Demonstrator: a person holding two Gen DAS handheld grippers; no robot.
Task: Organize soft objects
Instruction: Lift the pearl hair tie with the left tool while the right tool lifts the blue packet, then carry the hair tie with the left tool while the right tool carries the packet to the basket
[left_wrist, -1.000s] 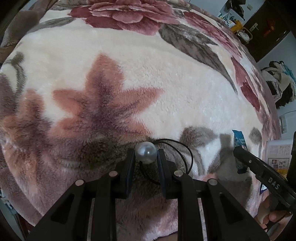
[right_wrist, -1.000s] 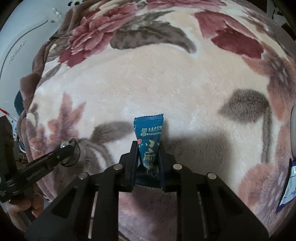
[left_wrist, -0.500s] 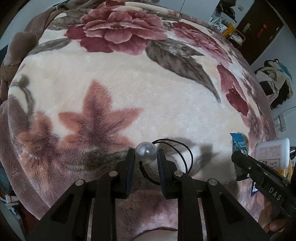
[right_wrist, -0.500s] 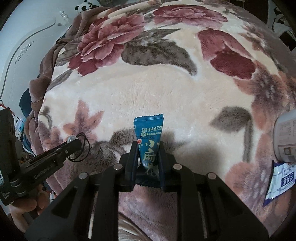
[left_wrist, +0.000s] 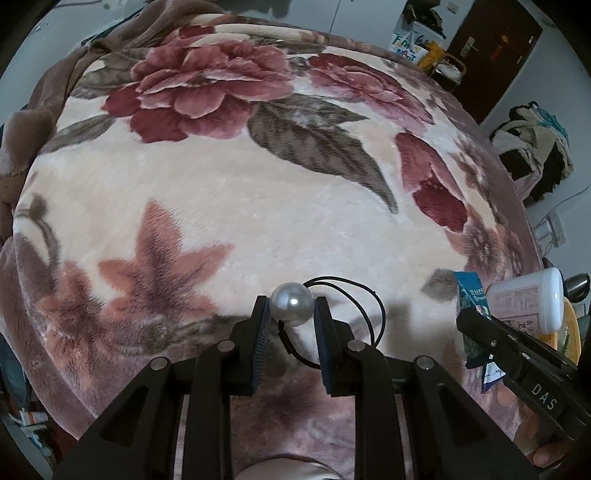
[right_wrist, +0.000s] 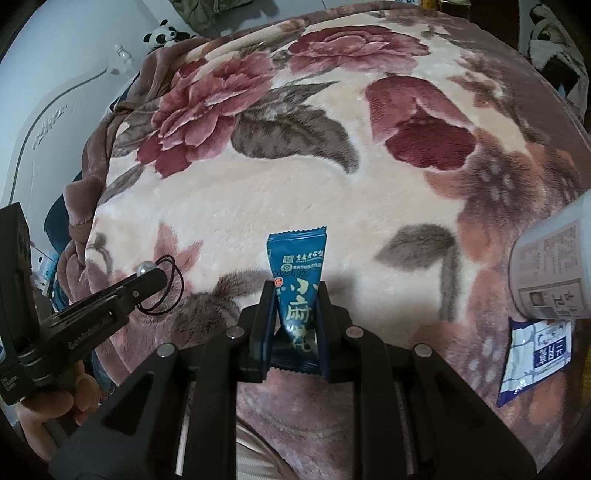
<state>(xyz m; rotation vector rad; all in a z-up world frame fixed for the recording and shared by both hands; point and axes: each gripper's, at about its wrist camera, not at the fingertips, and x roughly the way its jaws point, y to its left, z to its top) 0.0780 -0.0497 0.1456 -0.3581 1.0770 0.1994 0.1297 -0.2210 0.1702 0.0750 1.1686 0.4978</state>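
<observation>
Right hand-held gripper (right_wrist: 293, 295) pinching blue snack packet (right_wrist: 298, 273), above floral blanket (right_wrist: 295, 192)

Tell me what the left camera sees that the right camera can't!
Only the left wrist view shows the brown door and the clothes pile. Only the right wrist view shows the toy panda and the hand on the left gripper. Both show the flowery blanket, the pearl on its black loop, the blue packet and the white bottle.
</observation>
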